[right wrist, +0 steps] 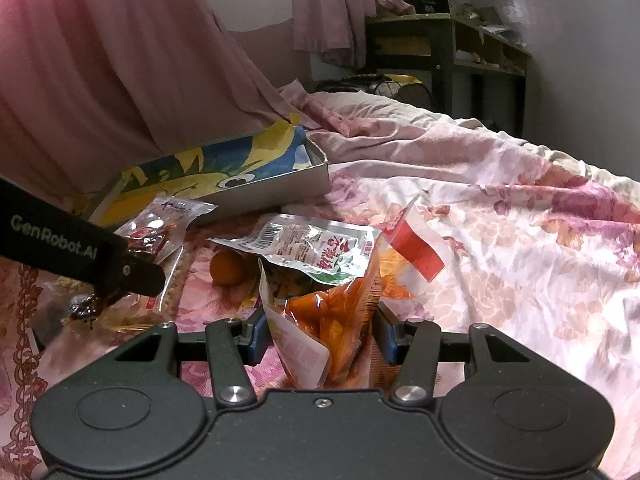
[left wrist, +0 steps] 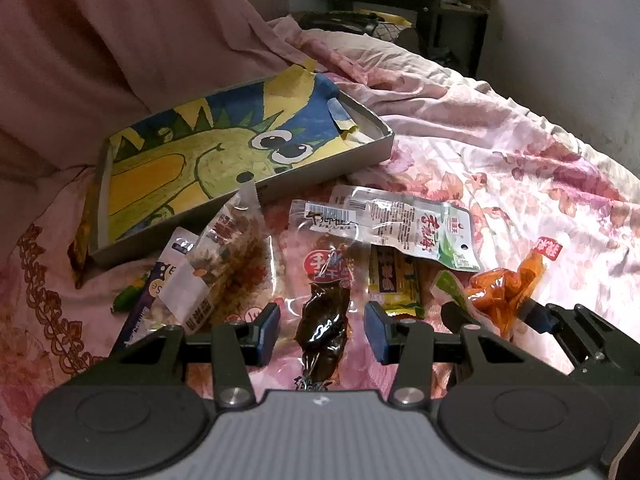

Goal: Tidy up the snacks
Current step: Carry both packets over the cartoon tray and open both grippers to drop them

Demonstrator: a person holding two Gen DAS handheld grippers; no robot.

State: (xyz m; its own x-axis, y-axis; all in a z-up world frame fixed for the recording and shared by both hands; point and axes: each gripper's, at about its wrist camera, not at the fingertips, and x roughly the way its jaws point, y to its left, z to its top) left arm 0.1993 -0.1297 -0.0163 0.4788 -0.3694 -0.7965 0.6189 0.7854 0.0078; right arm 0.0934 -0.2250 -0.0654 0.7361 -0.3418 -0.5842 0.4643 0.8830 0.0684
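My left tongs [left wrist: 322, 330] straddle the dark packet [left wrist: 322, 326], seemingly gripping it; my right tongs [right wrist: 320, 334] hold the orange pouch [right wrist: 344, 320], both bound for the box [left wrist: 360, 156] behind.

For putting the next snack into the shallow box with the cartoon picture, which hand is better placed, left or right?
Probably the left. The left claw straddles the dark snack packet, with the box straight ahead of it. The right claw straddles the orange snack packet, and there the box lies farther off, to its left.
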